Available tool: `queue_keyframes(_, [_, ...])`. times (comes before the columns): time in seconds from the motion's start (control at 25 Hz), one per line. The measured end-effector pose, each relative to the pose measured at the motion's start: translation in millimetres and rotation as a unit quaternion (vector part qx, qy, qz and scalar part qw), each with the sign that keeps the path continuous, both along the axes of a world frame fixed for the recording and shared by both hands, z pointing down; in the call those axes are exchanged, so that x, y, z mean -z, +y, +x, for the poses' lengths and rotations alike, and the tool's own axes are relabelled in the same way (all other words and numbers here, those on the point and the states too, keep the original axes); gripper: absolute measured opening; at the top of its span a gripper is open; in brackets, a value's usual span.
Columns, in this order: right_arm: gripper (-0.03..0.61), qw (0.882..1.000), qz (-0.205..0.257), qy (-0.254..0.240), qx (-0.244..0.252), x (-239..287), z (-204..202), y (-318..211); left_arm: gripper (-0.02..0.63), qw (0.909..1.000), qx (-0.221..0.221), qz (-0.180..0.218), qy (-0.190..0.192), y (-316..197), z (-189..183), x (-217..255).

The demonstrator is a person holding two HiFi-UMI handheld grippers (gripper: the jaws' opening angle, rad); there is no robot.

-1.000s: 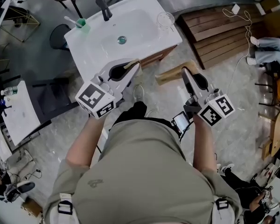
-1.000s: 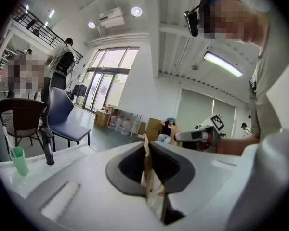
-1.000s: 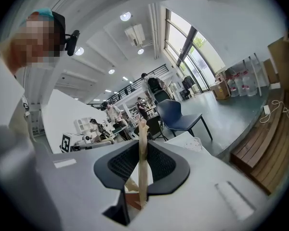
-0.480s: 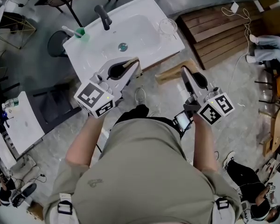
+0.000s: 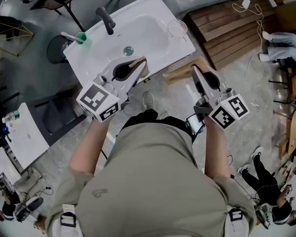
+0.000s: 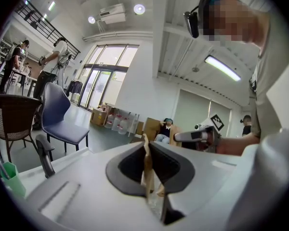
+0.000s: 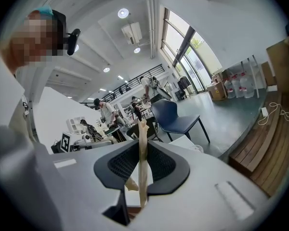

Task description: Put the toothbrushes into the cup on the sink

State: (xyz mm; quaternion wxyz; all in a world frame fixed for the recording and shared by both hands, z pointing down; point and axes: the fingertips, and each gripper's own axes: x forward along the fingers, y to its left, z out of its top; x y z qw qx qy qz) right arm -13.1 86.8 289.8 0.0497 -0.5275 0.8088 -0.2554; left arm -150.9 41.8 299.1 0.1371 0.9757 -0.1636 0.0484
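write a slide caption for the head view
Overhead: a person holds the left hand-held gripper and right hand-held gripper before a white sink with a green cup and clear glass.

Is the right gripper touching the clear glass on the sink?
Apart. The head view shows the right gripper over the floor, with the sink rim between it and the clear glass.

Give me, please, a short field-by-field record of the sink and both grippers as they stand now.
sink: white, faucet at far edge
green cup: far left corner, toothbrush in it
clear glass: far right corner
left gripper: jaws together, empty, over sink's near edge
right gripper: jaws together, empty, over floor right of sink
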Motion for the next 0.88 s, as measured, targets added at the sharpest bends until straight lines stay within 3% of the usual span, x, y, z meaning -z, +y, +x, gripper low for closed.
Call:
queue_keyframes(0.56, [0.063,1.000,-0.002,-0.006,-0.003,-9,11,-9,0.015,0.9999,-0.005,0.002,-0.010,-9,9,-4])
queue_keyframes(0.88, [0.063,1.000,0.002,-0.009,0.006,-13,28,-40,0.015,0.9999,0.005,-0.001,-0.015,-35,26,-10])
